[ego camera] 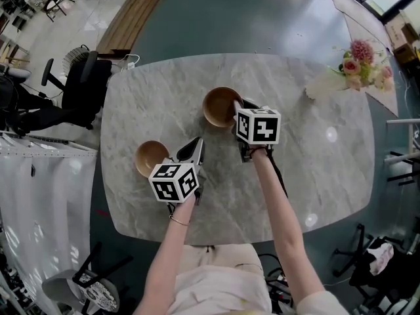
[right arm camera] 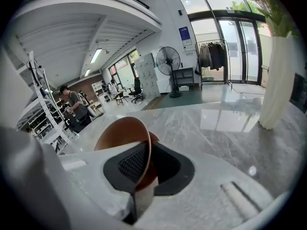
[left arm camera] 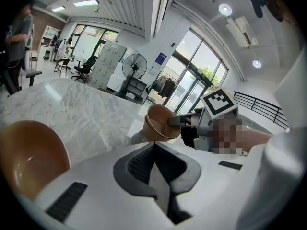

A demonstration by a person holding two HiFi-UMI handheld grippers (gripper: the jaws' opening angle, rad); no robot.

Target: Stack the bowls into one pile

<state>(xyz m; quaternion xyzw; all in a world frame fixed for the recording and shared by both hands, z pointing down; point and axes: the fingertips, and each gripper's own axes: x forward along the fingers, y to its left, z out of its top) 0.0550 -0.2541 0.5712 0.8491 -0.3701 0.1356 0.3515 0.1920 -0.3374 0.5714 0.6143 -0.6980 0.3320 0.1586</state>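
Two brown bowls are on a marble table [ego camera: 315, 169]. The larger bowl [ego camera: 220, 106] is tilted, and my right gripper [ego camera: 239, 108] is shut on its right rim. In the right gripper view that rim [right arm camera: 139, 152] is pinched between the dark pads. The left gripper view shows the same bowl [left arm camera: 157, 122] tipped just above the table, with the right gripper [left arm camera: 178, 120] on it. The smaller bowl [ego camera: 151, 157] sits on the table just left of my left gripper [ego camera: 196, 147] and looms at that gripper's left [left arm camera: 29, 157]. The left gripper [left arm camera: 160, 188] is shut with nothing between its jaws.
A white vase [ego camera: 323, 84] with pink flowers [ego camera: 365, 63] stands at the table's far right, also close on the right in the right gripper view [right arm camera: 279, 75]. An office chair [ego camera: 82, 87] stands off the table's left edge. A person [right arm camera: 73, 107] stands far back in the room.
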